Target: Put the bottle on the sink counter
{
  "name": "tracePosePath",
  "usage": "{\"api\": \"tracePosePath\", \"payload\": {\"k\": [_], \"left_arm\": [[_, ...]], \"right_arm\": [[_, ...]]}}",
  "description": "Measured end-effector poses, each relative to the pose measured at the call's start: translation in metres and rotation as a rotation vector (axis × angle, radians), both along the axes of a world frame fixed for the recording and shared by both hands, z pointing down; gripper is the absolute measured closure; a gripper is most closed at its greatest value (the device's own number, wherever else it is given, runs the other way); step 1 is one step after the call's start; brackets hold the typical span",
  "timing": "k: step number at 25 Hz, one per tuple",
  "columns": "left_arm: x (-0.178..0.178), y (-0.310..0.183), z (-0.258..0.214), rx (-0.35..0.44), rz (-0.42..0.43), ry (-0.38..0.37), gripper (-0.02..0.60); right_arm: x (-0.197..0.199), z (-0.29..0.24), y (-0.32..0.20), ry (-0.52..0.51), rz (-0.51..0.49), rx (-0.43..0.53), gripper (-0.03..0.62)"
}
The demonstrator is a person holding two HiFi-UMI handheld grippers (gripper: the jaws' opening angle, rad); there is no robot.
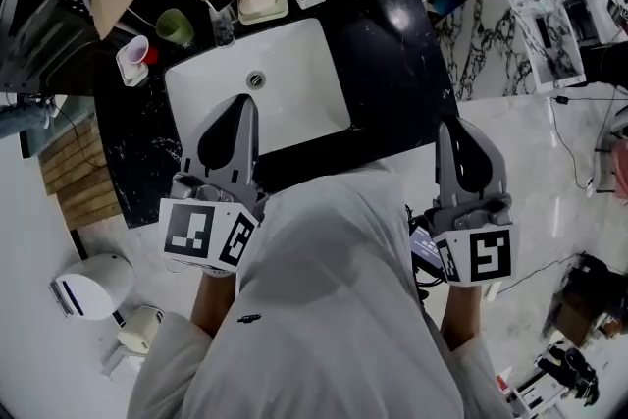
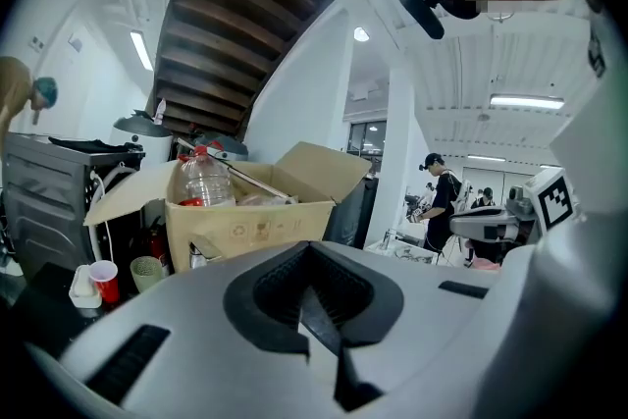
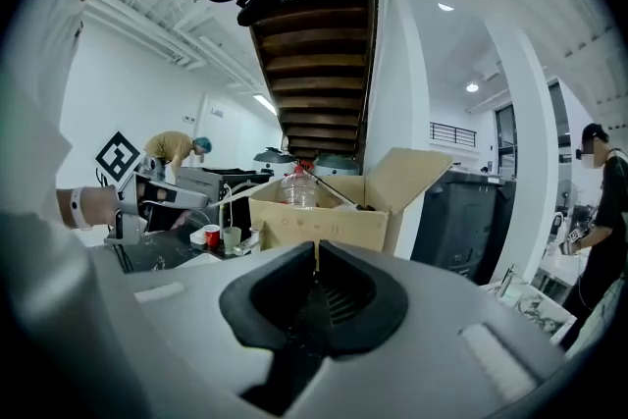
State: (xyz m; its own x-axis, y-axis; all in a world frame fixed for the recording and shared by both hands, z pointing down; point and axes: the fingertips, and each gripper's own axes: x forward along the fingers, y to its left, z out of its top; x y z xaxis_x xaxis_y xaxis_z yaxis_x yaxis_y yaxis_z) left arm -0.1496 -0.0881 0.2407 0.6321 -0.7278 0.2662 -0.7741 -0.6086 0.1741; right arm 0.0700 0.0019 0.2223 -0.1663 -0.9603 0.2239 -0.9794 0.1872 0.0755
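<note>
left gripper: jaws clenched, empty
right gripper: jaws clenched, empty
bottle: upright in box; best open jaws, grasp neck

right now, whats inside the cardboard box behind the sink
A clear plastic bottle with a red cap stands in the cardboard box, with a thin rod slanting beside it. The box walls hide whatever lies lower down.

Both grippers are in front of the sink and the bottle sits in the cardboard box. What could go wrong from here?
The bottle stands in the cardboard box beside a thin rod; lifting it may snag there.
The red cup and green cup stand on the counter below the box; a reaching arm could topple them.
Left gripper and right gripper are shut; one must open first.
</note>
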Motion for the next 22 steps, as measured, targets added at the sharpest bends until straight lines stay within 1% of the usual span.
{"api": "tracePosePath", "payload": {"k": [4,7,13,18,22], "left_arm": [[0.002,0.004,0.001,-0.002,0.018,-0.010,0.575],[0.003,0.004,0.001,-0.002,0.027,-0.022,0.575],[0.011,0.007,0.006,-0.017,0.043,-0.029,0.575],[0.022,0.012,0.006,-0.014,0.072,-0.029,0.575],[0.023,0.011,0.005,-0.016,0.071,-0.026,0.575]], "right_arm": [[-0.003,0.004,0.009,0.010,0.000,0.005,0.583],[-0.002,0.010,0.011,-0.005,0.012,-0.003,0.583],[0.004,0.020,0.009,-0.003,0.022,-0.004,0.583],[0.006,0.020,0.004,-0.024,0.042,0.010,0.583],[0.003,0.019,0.001,-0.026,0.033,0.015,0.583]]}}
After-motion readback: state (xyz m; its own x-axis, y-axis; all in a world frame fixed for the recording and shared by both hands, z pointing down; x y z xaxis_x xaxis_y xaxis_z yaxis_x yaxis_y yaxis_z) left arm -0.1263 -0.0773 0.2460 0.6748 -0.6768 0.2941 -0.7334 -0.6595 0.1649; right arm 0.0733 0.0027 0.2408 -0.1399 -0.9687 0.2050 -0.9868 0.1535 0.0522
